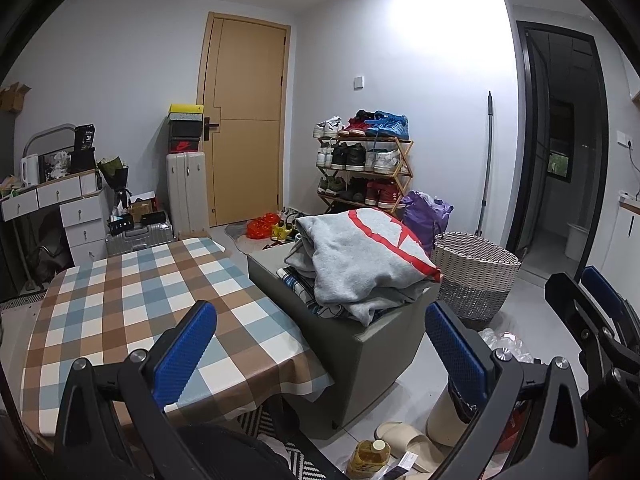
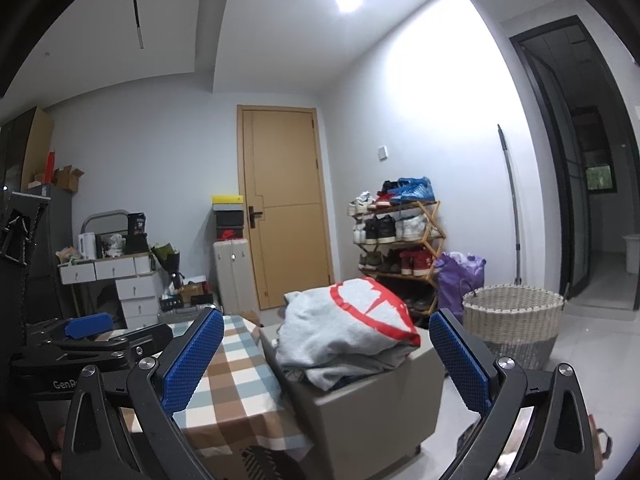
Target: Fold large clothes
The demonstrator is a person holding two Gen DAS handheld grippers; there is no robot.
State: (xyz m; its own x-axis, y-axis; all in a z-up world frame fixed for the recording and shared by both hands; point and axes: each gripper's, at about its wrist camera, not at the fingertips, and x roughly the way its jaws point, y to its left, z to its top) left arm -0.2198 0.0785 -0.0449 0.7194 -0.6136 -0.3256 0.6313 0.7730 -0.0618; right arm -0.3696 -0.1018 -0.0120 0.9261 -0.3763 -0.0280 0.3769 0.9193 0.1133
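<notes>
Both hand-held grippers, left [image 1: 320, 344] and right [image 2: 326, 354], spread wide apart, empty, raised short of a crumpled grey sweatshirt with red print [image 1: 360, 256] heaped on other clothes atop a grey box-shaped stool [image 1: 360, 356], right of a checked-cloth table [image 1: 132, 300]. Underneath, possibly striped fabric. Risk: grabbing several layers together, dragging the pile off the stool.
</notes>
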